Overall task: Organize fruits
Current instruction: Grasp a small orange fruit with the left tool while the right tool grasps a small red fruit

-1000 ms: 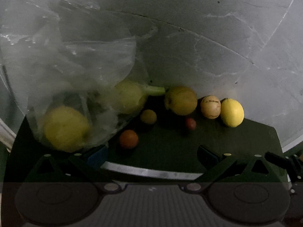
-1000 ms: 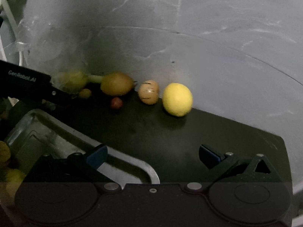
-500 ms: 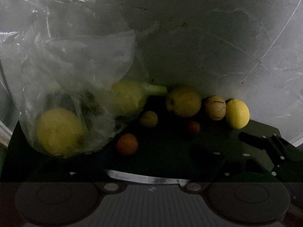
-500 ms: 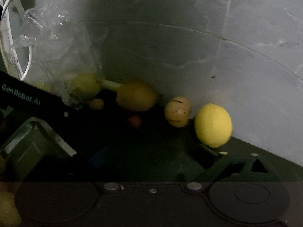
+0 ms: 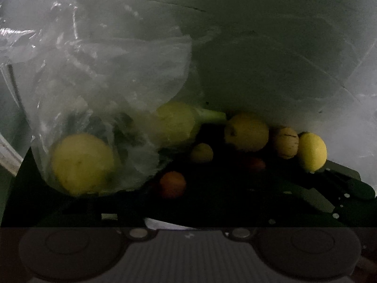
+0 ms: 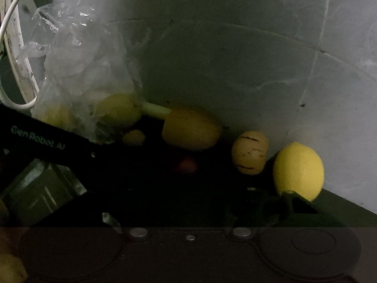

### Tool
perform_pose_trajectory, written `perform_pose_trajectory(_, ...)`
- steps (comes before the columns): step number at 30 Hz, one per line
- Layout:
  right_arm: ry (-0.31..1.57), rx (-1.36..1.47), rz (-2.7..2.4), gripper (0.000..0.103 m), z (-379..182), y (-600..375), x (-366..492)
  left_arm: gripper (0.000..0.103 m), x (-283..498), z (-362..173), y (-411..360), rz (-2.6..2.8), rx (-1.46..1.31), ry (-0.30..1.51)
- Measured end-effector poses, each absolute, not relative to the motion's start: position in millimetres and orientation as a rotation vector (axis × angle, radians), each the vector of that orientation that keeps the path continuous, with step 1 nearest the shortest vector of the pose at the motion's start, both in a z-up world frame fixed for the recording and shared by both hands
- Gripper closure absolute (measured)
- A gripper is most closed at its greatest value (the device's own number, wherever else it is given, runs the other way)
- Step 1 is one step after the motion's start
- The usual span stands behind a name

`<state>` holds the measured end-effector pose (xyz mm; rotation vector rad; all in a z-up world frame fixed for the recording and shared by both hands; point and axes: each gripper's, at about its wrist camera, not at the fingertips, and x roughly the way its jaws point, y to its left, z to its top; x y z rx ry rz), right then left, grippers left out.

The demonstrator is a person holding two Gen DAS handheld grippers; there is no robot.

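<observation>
The bright yellow oval lemon (image 6: 298,171) sits just ahead of the right gripper (image 6: 266,202), touching the tip of its right-hand finger; the frames are too dark to tell how far the jaws stand apart, and nothing is clearly held. I judge the lemon firm, moderately heavy and smooth-skinned, likely to roll: it is best taken across its middle, not its pointed ends. Just left of it, nearly touching, stands a pale cream fruit with dark stripes (image 6: 250,152), probably softer and easier to bruise. Further left lie a dull yellow oval fruit (image 6: 192,129) and a small dark red round fruit (image 6: 187,165).

The left gripper (image 5: 188,202) is lost in shadow, so its state cannot be told. Ahead to its left slumps a crinkled clear plastic bag (image 5: 94,82), thin, limp and slippery, with a round yellow fruit (image 5: 81,164) inside; a small orange fruit (image 5: 172,184) lies just ahead.

All rest on a dark matte tabletop (image 6: 146,200) against a grey marbled wall (image 6: 235,59), dimly lit.
</observation>
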<state>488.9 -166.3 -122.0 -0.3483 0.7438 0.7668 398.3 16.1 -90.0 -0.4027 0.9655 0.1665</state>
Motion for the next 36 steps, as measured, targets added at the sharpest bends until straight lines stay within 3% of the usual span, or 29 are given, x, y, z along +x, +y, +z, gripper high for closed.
perform_pose_trajectory(6, 0.755, -0.334, 0.777, 0.056, -125.4, -160.6, 494.5, 0.052, 402.1, -94.2, 18.2, 0.201, -0.417, 0.964)
perform_pose_trajectory(19, 0.761, -0.323, 0.769, 0.066, -128.9, -150.4, 499.6, 0.068, 400.9, -96.7, 28.3, 0.224, -0.427, 0.974)
perform_pose_trajectory(24, 0.748, -0.341, 0.755, 0.076, -127.3, -151.8, 495.2, 0.072, 401.4, -97.9, 28.0, 0.236, -0.423, 0.986)
perform_pose_trajectory(36, 0.746, -0.348, 0.746, 0.079, -124.4, -153.9, 485.4, 0.073, 396.5, -96.5, 27.4, 0.219, -0.451, 0.986)
